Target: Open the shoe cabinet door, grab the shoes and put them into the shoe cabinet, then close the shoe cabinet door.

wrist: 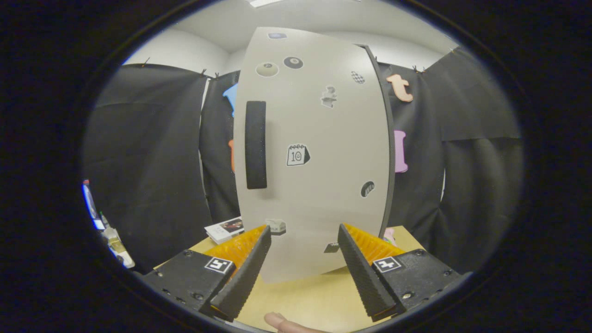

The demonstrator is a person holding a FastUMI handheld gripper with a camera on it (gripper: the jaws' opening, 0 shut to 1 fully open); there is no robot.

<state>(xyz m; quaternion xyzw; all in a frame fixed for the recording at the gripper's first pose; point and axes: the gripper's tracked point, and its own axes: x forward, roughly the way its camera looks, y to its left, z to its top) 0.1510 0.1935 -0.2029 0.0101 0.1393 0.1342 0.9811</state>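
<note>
the gripper [303,252] is released, its two fingers spread wide apart with nothing between them but bare tabletop and the lower part of the shoe cabinet door. neither finger touches the door. a fingertip [282,322] of the person pokes in at the very bottom, between the finger bases; the rest of that hand is cut off.

just ahead of the fingers stands the shoe cabinet door [314,152], a pale grey panel, shut as far as can be told, rising from the wooden table [300,300] up toward the ceiling. a dark vertical handle [255,144] sits near the door's left edge, above and beyond the left finger. small stickers are scattered over the panel, too small to make out. a dark strip runs down the door's right edge; whether it is the cabinet's side or a frame cannot be told. the cabinet's inside is hidden behind the door.

left of the cabinet's foot, beyond the left finger, a small flat booklet or box [225,230] lies on the table, partly hidden by the finger. something pinkish [389,235] peeks out by the cabinet's right foot, mostly covered.
</note>
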